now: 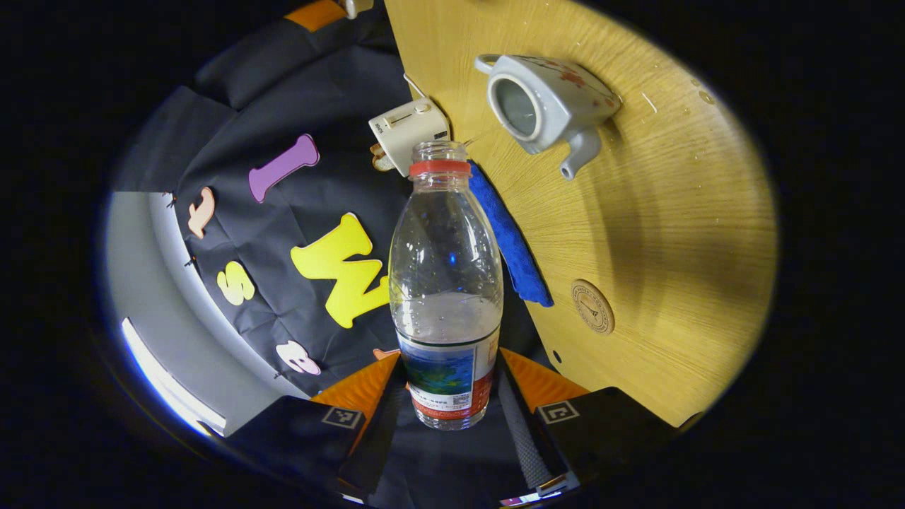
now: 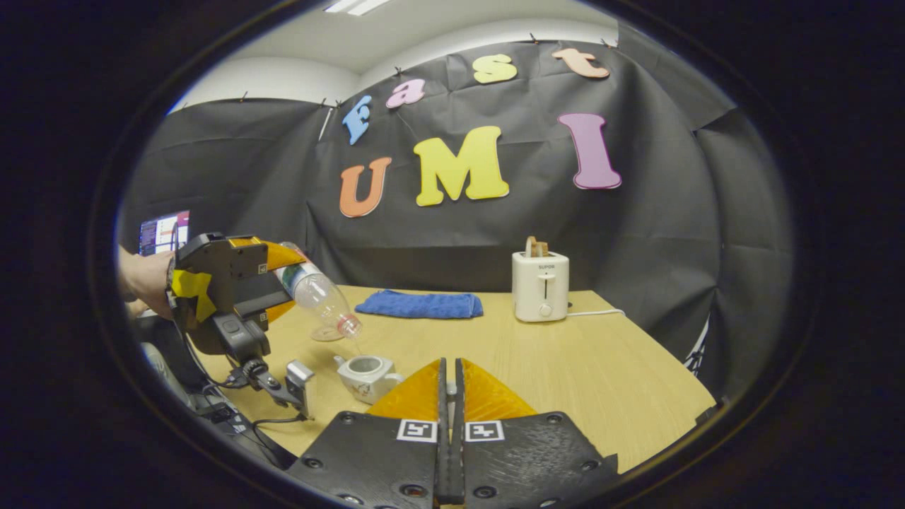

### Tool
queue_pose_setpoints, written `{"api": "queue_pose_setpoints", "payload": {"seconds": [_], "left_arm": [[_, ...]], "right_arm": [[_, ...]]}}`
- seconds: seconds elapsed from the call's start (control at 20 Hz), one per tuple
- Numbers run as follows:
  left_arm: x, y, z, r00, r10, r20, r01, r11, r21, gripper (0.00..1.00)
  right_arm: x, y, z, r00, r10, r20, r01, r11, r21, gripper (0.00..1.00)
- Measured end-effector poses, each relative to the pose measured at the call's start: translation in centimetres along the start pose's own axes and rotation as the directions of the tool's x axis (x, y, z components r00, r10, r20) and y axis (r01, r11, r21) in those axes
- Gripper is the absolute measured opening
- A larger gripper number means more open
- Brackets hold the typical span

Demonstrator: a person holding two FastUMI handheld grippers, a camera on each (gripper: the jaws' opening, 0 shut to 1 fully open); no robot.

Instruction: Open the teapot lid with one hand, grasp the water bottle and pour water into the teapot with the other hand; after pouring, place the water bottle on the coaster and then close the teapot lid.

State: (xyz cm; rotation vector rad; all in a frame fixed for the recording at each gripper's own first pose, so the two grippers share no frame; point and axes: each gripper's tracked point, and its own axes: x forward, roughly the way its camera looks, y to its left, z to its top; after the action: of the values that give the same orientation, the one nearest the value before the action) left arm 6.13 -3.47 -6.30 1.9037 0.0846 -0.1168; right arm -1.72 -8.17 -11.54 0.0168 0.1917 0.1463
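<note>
One bottle [image 1: 445, 283] (uncapped), one teapot [image 1: 544, 102]

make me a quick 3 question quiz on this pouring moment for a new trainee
1. True or false: the teapot has its lid on.
2. Which gripper is clamped on the water bottle? A) left gripper B) right gripper C) neither
3. Fill in: in the right gripper view, the blue cloth lies to the ___ of the toaster.

Key
1. False: the teapot's mouth is open, and a thin stream falls from the tilted bottle toward it.
2. A: the left gripper has both fingers on the bottle's labelled base. The right gripper has its fingers pressed together, with something small pinched at the tips, too hidden to name.
3. left
</note>
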Motion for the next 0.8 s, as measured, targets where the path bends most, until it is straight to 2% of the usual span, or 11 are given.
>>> {"api": "queue_pose_setpoints", "payload": {"seconds": [0.1, 0.2, 0.25, 0.3, 0.4, 0.55, 0.75, 0.8], "left_arm": [[0.1, -1.3, 0.0, 0.999, -0.041, 0.007, 0.042, 0.992, -0.118, 0.75], [-0.2, -2.9, -0.4, 0.997, -0.079, -0.007, 0.075, 0.96, -0.268, 0.75], [-0.7, -3.7, -0.8, 0.995, -0.1, -0.016, 0.088, 0.929, -0.359, 0.74], [-0.9, -4.8, -0.8, 0.991, -0.137, -0.008, 0.118, 0.88, -0.461, 0.74], [-1.4, -6.4, 0.3, 0.979, -0.203, 0.032, 0.174, 0.737, -0.653, 0.74], [-2.3, -7.6, 1.7, 0.968, -0.234, 0.094, 0.2, 0.486, -0.851, 0.74], [-2.5, -6.0, 1.4, 0.975, -0.188, 0.12, 0.167, 0.252, -0.953, 0.75], [-2.4, -5.8, 0.8, 0.977, -0.175, 0.12, 0.15, 0.174, -0.973, 0.75]], "right_arm": [[-0.1, 0.2, 0.2, 1.0, 0.002, 0.001, -0.002, 1.0, 0.003, 0.0], [-0.1, 0.3, 0.5, 1.0, 0.002, 0.008, -0.002, 1.0, 0.012, 0.0], [-0.2, 0.3, 0.6, 1.0, -0.001, 0.011, 0.0, 1.0, 0.015, 0.0], [-0.2, 0.4, 0.7, 1.0, -0.002, 0.012, 0.002, 1.0, 0.018, 0.0], [-0.2, 0.6, 0.9, 1.0, -0.005, 0.012, 0.004, 0.999, 0.041, 0.0], [-0.3, 1.0, 1.3, 1.0, -0.007, 0.014, 0.006, 0.999, 0.05, 0.0], [-0.3, 1.7, 1.9, 1.0, -0.012, 0.015, 0.012, 1.0, 0.023, 0.0], [-0.2, 2.0, 2.0, 1.0, -0.01, 0.015, 0.01, 1.0, 0.019, 0.0]]}}
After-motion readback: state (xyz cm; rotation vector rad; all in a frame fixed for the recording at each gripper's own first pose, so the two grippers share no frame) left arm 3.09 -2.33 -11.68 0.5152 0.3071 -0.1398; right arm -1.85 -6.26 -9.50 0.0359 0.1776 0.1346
